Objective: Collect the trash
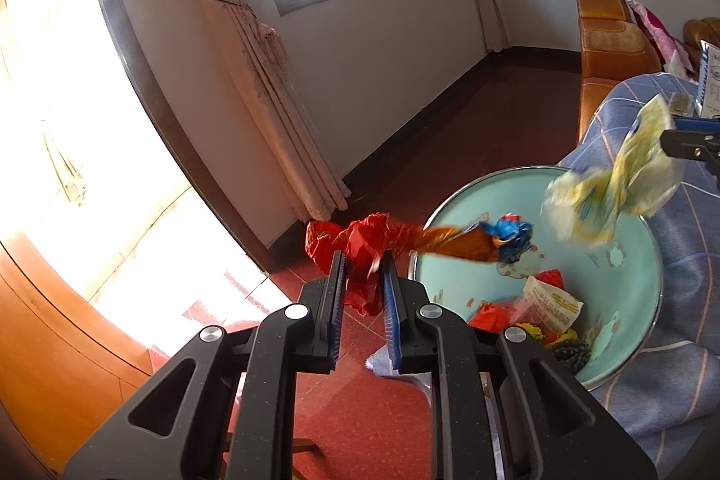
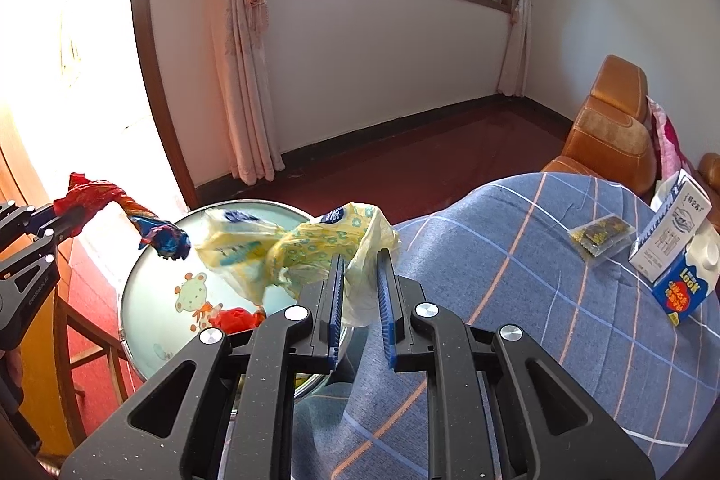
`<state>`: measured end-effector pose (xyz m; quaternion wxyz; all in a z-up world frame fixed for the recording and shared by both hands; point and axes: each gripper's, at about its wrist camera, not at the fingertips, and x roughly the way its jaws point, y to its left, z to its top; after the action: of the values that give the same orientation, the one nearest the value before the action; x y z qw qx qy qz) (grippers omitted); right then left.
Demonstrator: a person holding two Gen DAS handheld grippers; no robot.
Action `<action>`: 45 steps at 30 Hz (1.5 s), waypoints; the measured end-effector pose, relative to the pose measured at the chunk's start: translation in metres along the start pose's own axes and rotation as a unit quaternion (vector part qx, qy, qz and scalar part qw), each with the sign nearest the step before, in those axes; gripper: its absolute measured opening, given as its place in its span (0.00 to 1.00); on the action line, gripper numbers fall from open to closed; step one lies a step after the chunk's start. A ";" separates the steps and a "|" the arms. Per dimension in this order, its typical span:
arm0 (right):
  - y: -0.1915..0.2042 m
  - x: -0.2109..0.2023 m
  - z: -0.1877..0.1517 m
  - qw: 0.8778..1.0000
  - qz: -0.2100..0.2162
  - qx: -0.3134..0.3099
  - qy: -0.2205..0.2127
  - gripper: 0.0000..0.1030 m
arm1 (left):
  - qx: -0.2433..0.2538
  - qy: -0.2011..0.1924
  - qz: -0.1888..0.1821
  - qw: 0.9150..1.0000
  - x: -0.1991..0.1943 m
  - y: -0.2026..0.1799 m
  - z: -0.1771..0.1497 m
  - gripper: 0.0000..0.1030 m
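The left tool (image 1: 363, 260) is pinching a red wrapper (image 1: 360, 241), whose orange and blue tail is reaching over the near rim of the basin (image 1: 603, 255); the right tool (image 2: 360, 257) is gripping a yellow printed bag (image 2: 288, 255) that is hanging above the basin; both should be brought fully above the basin before the fingers are letting go, I think, so nothing is falling beside it. Beyond the basin, on the blue checked cloth (image 2: 517, 277), a milk carton (image 2: 675, 241) and a small packet (image 2: 600, 235) are still waiting.
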<state>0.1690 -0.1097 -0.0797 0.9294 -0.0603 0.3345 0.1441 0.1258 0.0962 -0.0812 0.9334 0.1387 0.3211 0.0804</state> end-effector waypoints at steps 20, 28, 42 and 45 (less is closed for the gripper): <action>-0.014 -0.082 -0.020 0.994 -0.061 0.032 -0.089 0.62 | -0.043 -0.089 -0.014 0.995 -0.058 -0.005 0.013 0.88; -0.016 -0.095 -0.023 0.992 -0.074 0.035 -0.098 0.62 | -0.055 -0.097 -0.021 0.994 -0.065 0.001 0.015 0.89; -0.011 -0.105 -0.023 0.990 -0.087 0.035 -0.103 0.62 | -0.060 -0.102 -0.029 0.992 -0.070 0.001 0.017 0.91; -0.011 -0.107 -0.022 0.990 -0.087 0.035 -0.104 0.62 | -0.061 -0.103 -0.028 0.992 -0.070 0.003 0.017 0.92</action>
<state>0.0803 -0.1495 -0.0281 0.9697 -0.0414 0.2342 0.0562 0.0813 0.0785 -0.0267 0.9702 0.0797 0.2212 0.0592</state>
